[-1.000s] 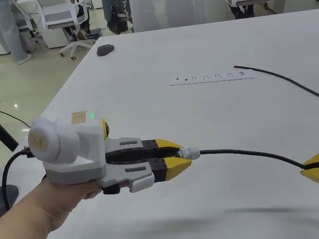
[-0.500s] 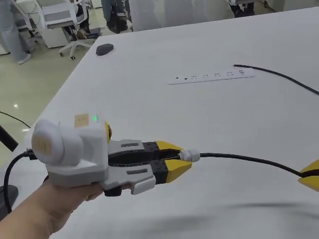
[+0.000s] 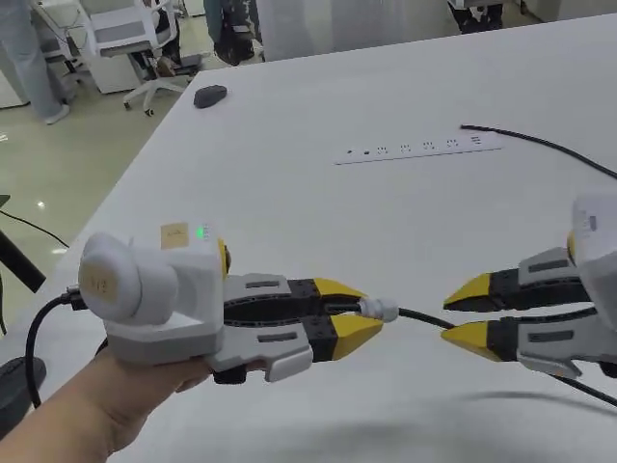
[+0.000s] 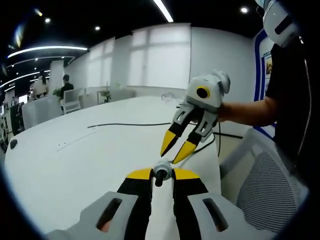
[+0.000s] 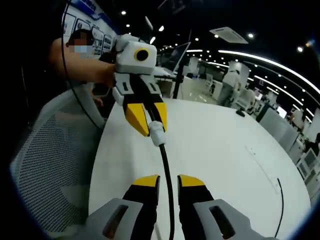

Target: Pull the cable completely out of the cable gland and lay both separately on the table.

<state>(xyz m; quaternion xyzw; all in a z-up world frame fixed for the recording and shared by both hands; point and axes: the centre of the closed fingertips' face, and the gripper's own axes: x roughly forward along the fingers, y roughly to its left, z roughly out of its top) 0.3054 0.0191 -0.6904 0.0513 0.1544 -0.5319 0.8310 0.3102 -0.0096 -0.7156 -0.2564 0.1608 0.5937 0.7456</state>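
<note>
A person's hand holds my left gripper [image 3: 362,309], which is shut on the white cable gland [image 3: 381,311] just above the white table [image 3: 289,212]. A black cable [image 3: 424,319] leaves the gland to the right and runs between the jaws of my right gripper [image 3: 461,313], which stands open around it a short way from the gland. In the right gripper view the cable [image 5: 166,165] passes between my own jaws [image 5: 169,181] without touching them and ends in the gland [image 5: 156,132]. The left gripper view has the gland [image 4: 161,171] between its tips, with the right gripper [image 4: 171,154] close ahead.
A white power strip [image 3: 419,149] lies further back on the table, its black cord [image 3: 540,145] trailing right. A dark mouse [image 3: 209,95] sits near the table's far left corner. Office chairs [image 3: 125,39] stand on the floor beyond the left edge.
My right gripper has come in from the right edge along the cable, close to the gland, and now stands open. The left gripper still holds the gland in about the same place.
</note>
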